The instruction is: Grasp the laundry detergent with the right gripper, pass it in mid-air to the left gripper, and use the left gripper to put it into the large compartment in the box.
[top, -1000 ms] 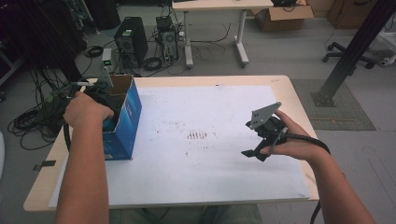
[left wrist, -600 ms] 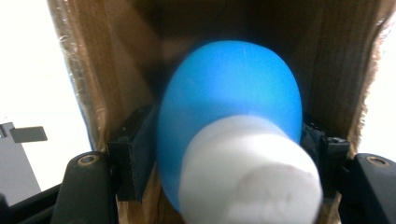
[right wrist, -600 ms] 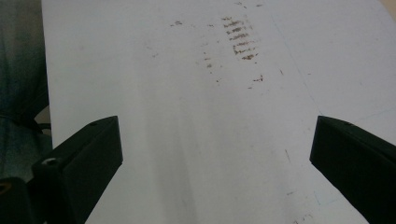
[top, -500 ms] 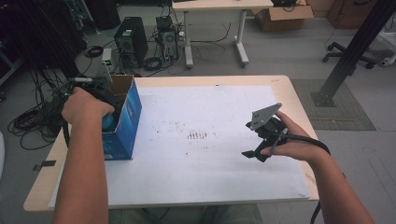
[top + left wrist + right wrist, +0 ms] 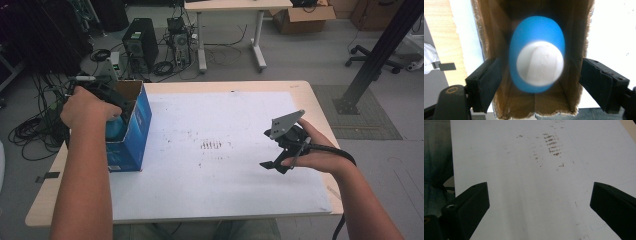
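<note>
— Left claw has edged deeper over the box, jaws apart around the bottle inside.
— Grab's next, I'd say. Right claw idles open, well right of the box.

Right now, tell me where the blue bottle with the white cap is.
The blue bottle with the white cap stands inside the open blue cardboard box at the table's left edge, between the open jaws of the left claw, which do not touch it.
</note>
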Motion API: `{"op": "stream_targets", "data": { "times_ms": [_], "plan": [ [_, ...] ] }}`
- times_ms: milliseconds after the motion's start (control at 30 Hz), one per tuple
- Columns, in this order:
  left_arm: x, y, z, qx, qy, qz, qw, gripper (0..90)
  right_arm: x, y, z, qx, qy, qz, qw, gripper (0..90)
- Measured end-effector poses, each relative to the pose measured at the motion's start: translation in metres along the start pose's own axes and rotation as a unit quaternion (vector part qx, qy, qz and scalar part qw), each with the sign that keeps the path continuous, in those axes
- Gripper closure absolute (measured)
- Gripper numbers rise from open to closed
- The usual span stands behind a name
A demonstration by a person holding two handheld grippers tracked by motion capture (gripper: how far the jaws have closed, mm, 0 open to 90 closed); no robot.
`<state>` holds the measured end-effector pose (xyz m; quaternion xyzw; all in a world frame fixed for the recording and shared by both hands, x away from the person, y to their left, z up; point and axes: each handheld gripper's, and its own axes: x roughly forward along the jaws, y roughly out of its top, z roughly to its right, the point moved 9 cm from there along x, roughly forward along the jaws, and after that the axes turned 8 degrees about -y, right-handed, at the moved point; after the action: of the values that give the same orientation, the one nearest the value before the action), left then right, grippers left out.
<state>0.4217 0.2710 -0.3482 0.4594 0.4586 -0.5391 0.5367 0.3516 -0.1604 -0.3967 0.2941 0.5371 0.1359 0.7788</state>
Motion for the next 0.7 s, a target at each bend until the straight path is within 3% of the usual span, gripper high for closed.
{"op": "stream_targets", "data": {
  "times_ms": [433, 567, 700],
  "plan": [
    [-0.034, -0.008, 0.011, 0.027, 0.020, 0.017, 0.9993, 0.9, -0.011, 0.003, 0.000, -0.003, -0.007, 0.006, 1.0000, 2.6],
    [-0.050, -0.007, 0.023, 0.058, 0.024, 0.032, 0.9975, 0.2, -0.015, 0.006, 0.003, -0.004, -0.012, 0.008, 0.9999, 2.5],
    [-0.068, -0.005, 0.041, 0.102, 0.028, 0.048, 0.9932, 0.2, -0.019, 0.011, 0.007, -0.004, -0.016, 0.012, 0.9998, 2.5]
  ]
}}
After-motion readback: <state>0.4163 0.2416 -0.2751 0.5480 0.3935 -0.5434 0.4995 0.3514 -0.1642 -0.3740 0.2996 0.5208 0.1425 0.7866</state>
